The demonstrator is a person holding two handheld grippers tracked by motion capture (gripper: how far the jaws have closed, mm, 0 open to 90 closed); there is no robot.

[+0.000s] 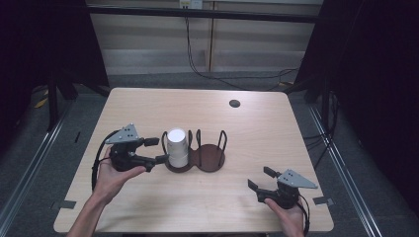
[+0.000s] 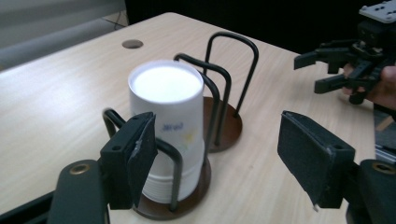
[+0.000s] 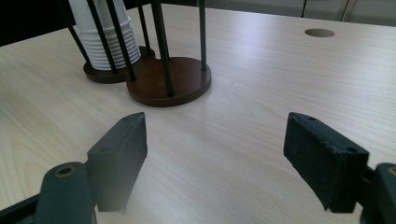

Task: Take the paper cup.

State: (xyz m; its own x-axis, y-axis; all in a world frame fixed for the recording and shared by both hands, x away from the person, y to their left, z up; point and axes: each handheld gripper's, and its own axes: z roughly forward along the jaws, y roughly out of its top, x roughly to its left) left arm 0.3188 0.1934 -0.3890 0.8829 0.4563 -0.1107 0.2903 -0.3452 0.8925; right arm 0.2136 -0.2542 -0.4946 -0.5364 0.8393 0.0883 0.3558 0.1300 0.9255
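so there's a light wooden table (image 1: 197,197) with a dark brown double-round wooden holder with black wire hoops (image 1: 210,157) near the middle. a stack of white paper cups, upside down (image 1: 177,147), sits in its left compartment; the right one is bare. the left gripper (image 1: 157,150) is right beside the cups, jaws spread wide, one either side of the stack's near edge, not squeezing it. the right gripper (image 1: 258,179) hangs near the front right corner, jaws wide too, well apart from the holder. small round hole in the tabletop (image 1: 234,103) at the back.
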